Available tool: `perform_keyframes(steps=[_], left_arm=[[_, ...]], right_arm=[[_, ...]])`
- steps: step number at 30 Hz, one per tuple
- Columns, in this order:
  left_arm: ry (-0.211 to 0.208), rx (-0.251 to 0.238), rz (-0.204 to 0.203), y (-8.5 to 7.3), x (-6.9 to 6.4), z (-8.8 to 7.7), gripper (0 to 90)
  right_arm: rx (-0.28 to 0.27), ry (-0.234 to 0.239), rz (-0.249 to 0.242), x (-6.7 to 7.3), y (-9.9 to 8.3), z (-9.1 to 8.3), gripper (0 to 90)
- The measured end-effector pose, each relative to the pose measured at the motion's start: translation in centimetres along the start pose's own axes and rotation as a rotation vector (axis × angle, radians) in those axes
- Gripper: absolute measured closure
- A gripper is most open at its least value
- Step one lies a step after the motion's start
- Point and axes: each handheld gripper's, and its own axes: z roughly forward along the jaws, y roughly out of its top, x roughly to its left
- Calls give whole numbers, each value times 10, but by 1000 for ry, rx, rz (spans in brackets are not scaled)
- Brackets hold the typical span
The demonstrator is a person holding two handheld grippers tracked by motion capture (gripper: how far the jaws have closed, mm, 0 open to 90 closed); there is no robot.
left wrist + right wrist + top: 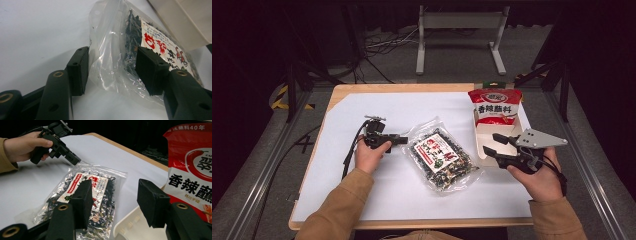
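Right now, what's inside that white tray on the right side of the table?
A red snack pouch with a chilli picture stands upright at the far end of the white tray. The near part of the tray looks bare. The pouch's own contents are hidden, and so is the tray floor under it.

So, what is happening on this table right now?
A person sits at a table covered with white paper, holding a two-jaw gripper in each hand. The left gripper has its jaws around the corner of a clear bag of dried seaweed that lies flat on the table; whether the pads already press on the plastic cannot be told. The right gripper hovers open beside a white tray, where a red seasoning packet stands upright.
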Motion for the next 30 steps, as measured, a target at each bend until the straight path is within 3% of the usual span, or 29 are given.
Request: perform_keyframes(steps=[3, 5, 10, 13, 15, 18, 22, 28, 30], left_arm=[[21, 37, 13, -2, -4, 10, 419], [30, 34, 19, -3, -7, 13, 376], [88, 45, 53, -2, -15, 17, 372], [184, 78, 131, 0, -26, 22, 412], [215, 77, 153, 0, -30, 25, 457], [192, 79, 134, 1, -28, 25, 517], [142, 76, 119, -1, -28, 27, 705], [194, 81, 187, 0, -37, 27, 818], [195, 77, 188, 0, -38, 27, 842]], right_arm=[[-1, -1, 0, 1, 0, 1, 455], [-3, -1, -2, 2, 1, 1, 449], [-4, -7, -3, 3, 1, 1, 442], [3, -14, -8, 3, 0, 2, 441], [4, -17, -10, 3, 1, 3, 441], [6, -19, -12, 4, 1, 3, 441], [5, -21, -17, 5, 2, 3, 441], [8, -21, -19, 5, 1, 3, 441], [7, -20, -16, 5, 1, 3, 440]])
